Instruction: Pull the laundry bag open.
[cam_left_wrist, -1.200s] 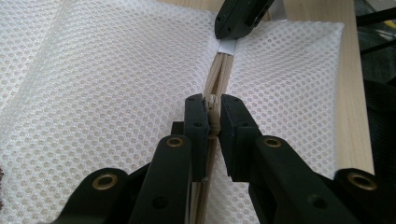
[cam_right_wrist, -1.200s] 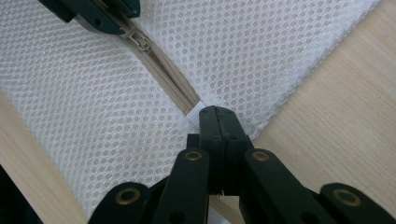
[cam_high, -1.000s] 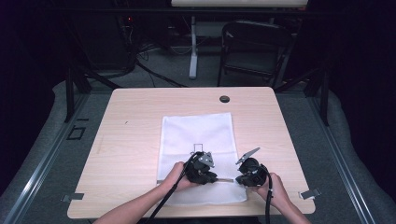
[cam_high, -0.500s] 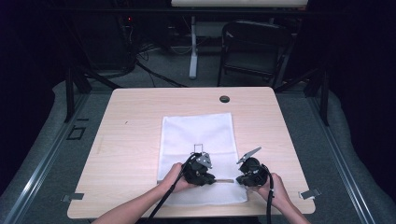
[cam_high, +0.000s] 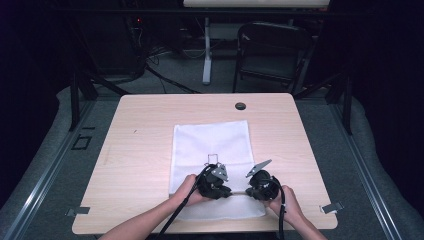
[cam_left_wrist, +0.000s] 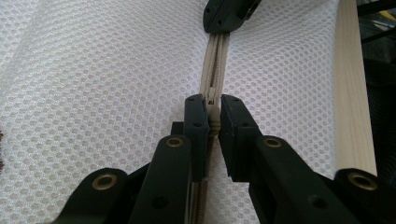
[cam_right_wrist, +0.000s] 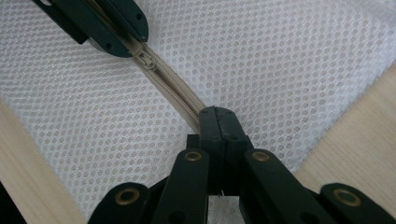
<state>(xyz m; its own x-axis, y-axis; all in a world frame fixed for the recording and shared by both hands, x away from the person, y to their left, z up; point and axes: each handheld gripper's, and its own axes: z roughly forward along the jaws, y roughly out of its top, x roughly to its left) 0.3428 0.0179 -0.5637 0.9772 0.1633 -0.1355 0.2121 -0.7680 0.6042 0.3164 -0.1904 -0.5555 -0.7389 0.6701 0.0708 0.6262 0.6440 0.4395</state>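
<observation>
Left to right in the high view: left gripper and right gripper meet nose to nose over the near end of the white mesh bag, lying flat on the table.

Left gripper view: own jaws nearly closed, pinching the beige zipper at the slider, with the right gripper clamped farther along the same line.

Right gripper view: jaws fully closed on the zipper tape, slider just beside the left gripper.

Judged early in the pull — both grips set, slider close to one end, the teeth between the grippers apparently meshed, most of the travel left.

From above, the bag's place and both hands; up close, the slider and teeth — far too small to make out from overhead.
</observation>
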